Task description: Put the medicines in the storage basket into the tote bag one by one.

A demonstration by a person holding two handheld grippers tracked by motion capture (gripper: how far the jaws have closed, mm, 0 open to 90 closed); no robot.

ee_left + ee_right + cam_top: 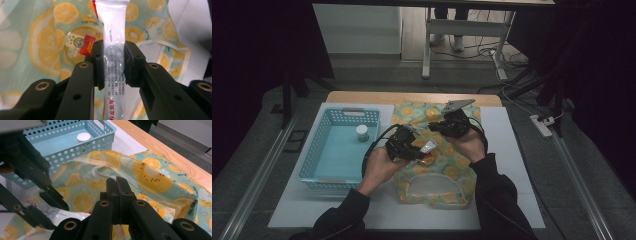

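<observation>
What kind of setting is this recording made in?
Probably a lab or recording studio rather than a home: dark curtains around a small table, a power strip with loose cables on the floor, and a bare desk frame behind.

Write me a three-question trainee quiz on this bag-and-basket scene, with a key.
1. True or false: the left gripper is shut on a white sachet.
2. What does the right gripper pinch? A) the blue basket's rim B) the lemon-print bag's clear edge C) a cable
3. What stands inside the blue basket, and against which part of it?

Key
1. True: both pads press the sachet's sides, above the bag.
2. B: the jaws are closed on the bag's edge.
3. A small white-capped jar, near the far wall.
</observation>
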